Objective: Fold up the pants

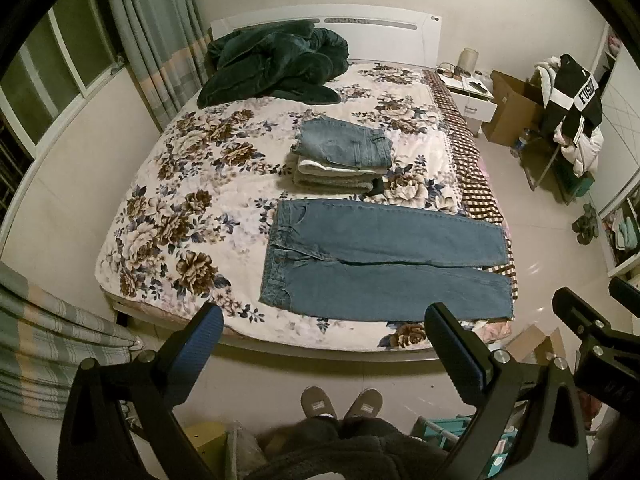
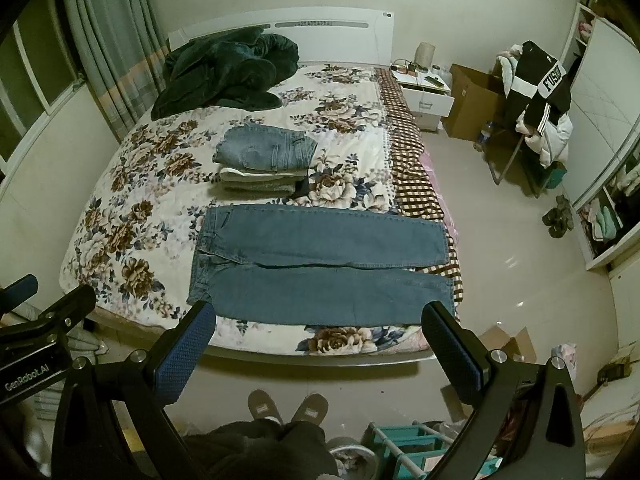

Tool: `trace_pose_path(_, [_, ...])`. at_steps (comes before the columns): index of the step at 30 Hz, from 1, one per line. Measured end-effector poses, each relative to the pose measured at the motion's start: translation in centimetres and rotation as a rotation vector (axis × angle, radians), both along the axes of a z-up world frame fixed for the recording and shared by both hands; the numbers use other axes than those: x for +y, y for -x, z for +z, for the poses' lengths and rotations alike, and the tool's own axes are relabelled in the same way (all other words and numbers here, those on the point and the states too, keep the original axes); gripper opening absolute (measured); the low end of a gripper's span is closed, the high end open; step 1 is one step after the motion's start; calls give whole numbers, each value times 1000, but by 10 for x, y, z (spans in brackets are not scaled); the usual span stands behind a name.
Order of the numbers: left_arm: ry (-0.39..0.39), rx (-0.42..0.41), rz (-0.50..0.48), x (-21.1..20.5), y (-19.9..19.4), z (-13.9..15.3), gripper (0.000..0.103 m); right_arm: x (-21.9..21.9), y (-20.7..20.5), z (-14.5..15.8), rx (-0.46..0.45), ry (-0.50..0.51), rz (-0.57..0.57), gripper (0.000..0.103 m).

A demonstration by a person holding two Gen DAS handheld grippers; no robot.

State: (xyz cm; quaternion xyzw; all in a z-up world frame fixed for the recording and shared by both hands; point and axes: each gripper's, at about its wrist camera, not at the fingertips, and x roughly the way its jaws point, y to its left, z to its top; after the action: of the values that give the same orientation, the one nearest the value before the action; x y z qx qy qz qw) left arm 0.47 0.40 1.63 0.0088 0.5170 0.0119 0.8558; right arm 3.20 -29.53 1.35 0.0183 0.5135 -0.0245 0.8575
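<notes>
Blue jeans [image 1: 380, 256] lie flat on the near part of the bed, waistband to the left, both legs stretched right to the bed's edge; they also show in the right wrist view [image 2: 320, 268]. My left gripper [image 1: 324, 328] is open and empty, held high above the floor in front of the bed. My right gripper [image 2: 318, 324] is open and empty, also held back from the bed's near edge. Neither touches the jeans. The right gripper shows at the right edge of the left wrist view [image 1: 592, 320].
A stack of folded clothes [image 1: 344, 156] with jeans on top sits behind the spread jeans. A dark green blanket [image 1: 272, 64] lies heaped at the headboard. The floral bedspread [image 1: 168, 200] covers the bed. A nightstand [image 1: 468, 92], boxes and a chair with clothes [image 1: 568, 108] stand right.
</notes>
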Motion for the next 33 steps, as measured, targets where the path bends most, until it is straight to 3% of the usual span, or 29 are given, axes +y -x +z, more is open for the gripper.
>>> trace_pose_path(33, [-5, -22, -21, 7, -7, 21, 103, 6, -5, 13, -5, 9, 18, 103])
